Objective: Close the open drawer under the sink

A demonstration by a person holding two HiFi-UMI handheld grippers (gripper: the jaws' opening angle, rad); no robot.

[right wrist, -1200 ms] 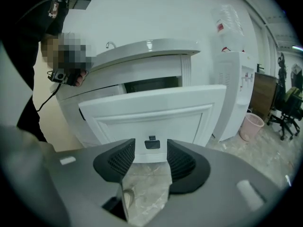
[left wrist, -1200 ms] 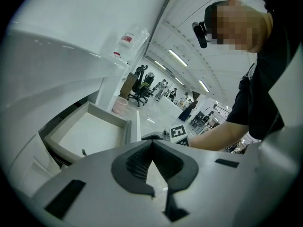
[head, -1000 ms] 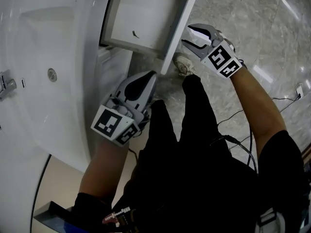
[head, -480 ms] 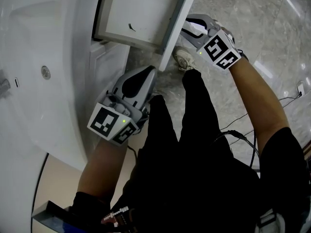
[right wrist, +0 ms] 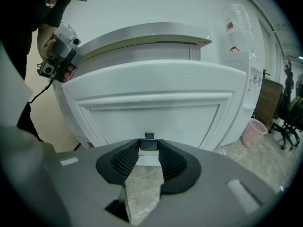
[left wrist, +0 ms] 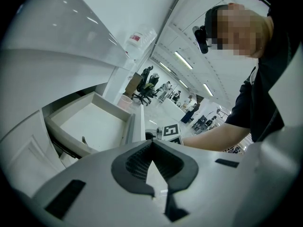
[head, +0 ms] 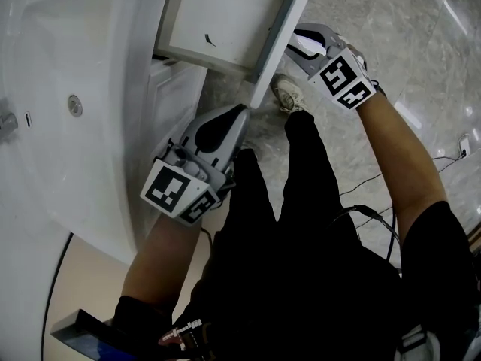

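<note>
**A:** Where was the drawer [head: 218,17] relative to the sink [head: 68,59]?

**B:** It stood pulled well out from under the sink, and its open box was bare except for one small dark scrap. The drawer front [right wrist: 151,108] faced away from the sink, straight at the right gripper [right wrist: 145,148].

**A:** So that gripper was on the outer side?

**B:** Yes, on the side of the front away from the sink, pointing back toward it and somewhat downward. The front's long axis ran side to side across the right gripper view. The small dark handle [right wrist: 148,141] sat at the middle of its lower edge, right at the jaw tips.

**A:** Had the gripper taken hold of it?

**B:** Not quite, as far as I could judge. The jaws were partly apart and closing, with the handle between the tips. I couldn't see the pads pressing on it yet.

**A:** And the left gripper [head: 236,117]?

**B:** Its jaws were together and held nothing. It hung close beside the sink's curved edge, below the drawer's near corner, and pointed along the drawer's side rather than at the front.

**A:** Which hand was better placed, then?

**B:** The right, I'd say. The drawer slides back under the sink, at right angles to the front's long axis. A straight push on the front toward the sink would have sent it home, provided the push stayed square so the drawer didn't skew on its runners.
</note>
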